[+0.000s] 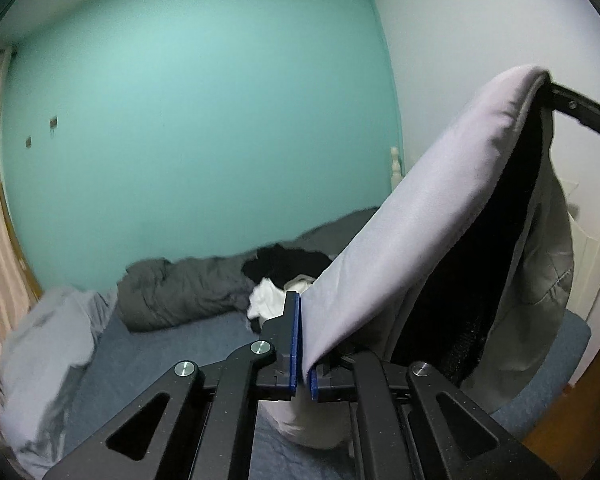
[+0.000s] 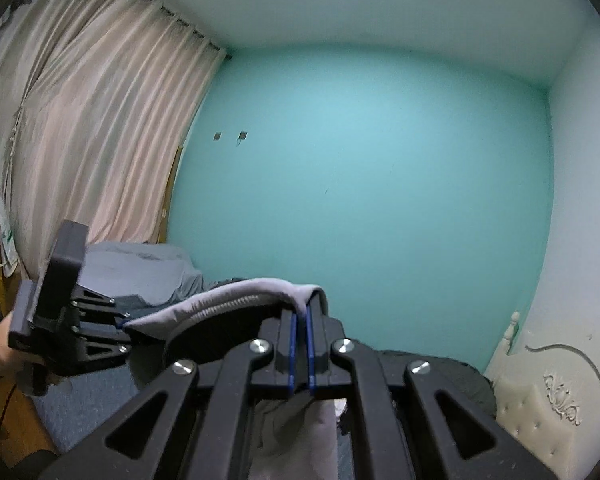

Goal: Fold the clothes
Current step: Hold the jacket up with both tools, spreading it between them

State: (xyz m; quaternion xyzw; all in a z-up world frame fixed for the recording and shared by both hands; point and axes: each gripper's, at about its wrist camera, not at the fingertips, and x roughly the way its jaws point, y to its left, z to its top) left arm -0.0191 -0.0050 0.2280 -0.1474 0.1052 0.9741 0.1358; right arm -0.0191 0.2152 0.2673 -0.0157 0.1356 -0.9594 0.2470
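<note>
No readable text or labels.

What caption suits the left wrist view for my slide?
Left hand-held gripper shut on a light grey garment, lifted over the bed with the right hand-held gripper.
</note>
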